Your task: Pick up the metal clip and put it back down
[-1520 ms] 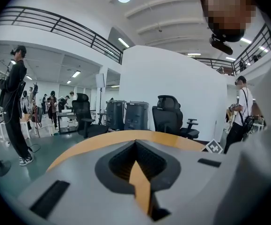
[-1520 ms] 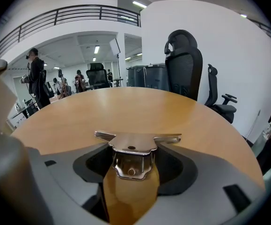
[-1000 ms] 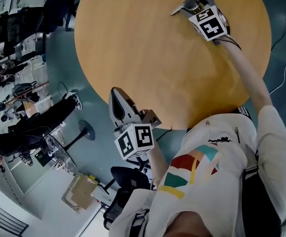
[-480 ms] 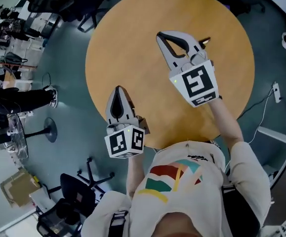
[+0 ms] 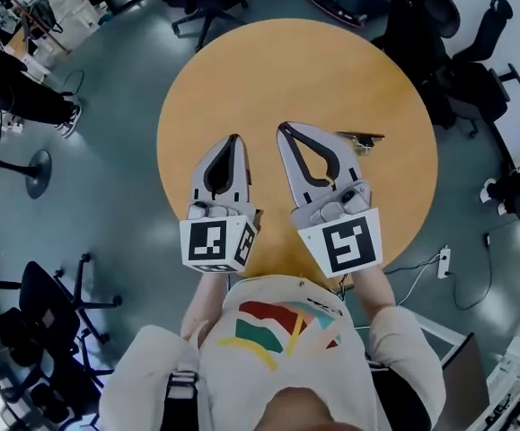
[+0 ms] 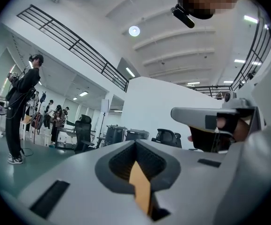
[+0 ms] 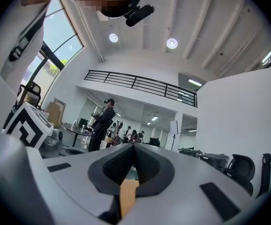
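Nearest the camera, the person's white shirt (image 5: 277,330) fills the bottom of the head view, with both forearms reaching forward over the near edge of the round wooden tabletop (image 5: 304,70).

The left gripper (image 5: 233,140) hovers over the near-left part of the tabletop with its marker cube (image 5: 216,243) at the near edge. In the left gripper view its jaws (image 6: 135,144) are pressed tip to tip with nothing between them. It is closed and empty, as it was in both earlier frames.

The right gripper (image 5: 283,129) has changed most. A second ago it was stretched out to the far right of the tabletop, jaws wide apart at the metal clip. Half a second ago it was already drawn back, with the clip left lying behind it. Now it sits just beside the left gripper, parallel to it, tips pointing away from the person, its own marker cube (image 5: 340,245) over the near edge. In the right gripper view the jaws (image 7: 133,145) are closing the last bit to meet at the tips, and nothing is between them.

The metal clip (image 5: 361,139) lies flat on the tabletop toward the right edge, to the right of the right gripper's tips and clear of them, touched by neither gripper.

Beyond the far-right edge, black office chairs (image 5: 448,61) stand on the teal floor.
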A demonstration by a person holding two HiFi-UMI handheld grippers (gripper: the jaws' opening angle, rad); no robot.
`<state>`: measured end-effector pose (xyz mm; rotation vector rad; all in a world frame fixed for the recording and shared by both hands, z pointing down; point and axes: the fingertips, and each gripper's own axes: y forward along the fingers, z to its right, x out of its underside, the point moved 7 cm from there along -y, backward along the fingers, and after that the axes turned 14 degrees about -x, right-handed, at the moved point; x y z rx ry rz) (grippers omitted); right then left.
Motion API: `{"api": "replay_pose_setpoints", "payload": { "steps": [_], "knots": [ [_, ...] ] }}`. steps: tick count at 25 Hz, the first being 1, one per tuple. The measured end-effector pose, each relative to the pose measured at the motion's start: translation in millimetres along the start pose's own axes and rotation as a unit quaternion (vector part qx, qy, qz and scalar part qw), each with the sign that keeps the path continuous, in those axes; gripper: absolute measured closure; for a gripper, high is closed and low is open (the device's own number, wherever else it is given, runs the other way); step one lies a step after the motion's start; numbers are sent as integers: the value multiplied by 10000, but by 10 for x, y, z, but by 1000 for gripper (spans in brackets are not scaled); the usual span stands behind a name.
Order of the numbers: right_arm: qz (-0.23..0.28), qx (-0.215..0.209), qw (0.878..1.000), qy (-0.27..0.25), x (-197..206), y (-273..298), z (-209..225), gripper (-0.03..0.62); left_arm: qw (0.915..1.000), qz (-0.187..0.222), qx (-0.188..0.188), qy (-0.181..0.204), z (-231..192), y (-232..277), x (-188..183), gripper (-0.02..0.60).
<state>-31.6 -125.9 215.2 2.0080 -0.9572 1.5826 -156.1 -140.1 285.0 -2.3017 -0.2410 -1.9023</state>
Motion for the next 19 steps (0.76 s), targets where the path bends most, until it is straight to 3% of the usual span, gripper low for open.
{"api": "replay_pose_setpoints", "payload": {
  "steps": [7,19],
  "knots": [
    [-102,-222,9997,49,14,47,-170,580,9999,123,-93,66,-113,-111,-108,538],
    [-123,-150,9997,135,62,-16,-197,580,9997,162,-102,158,-154,-223,-129,538]
  ]
}}
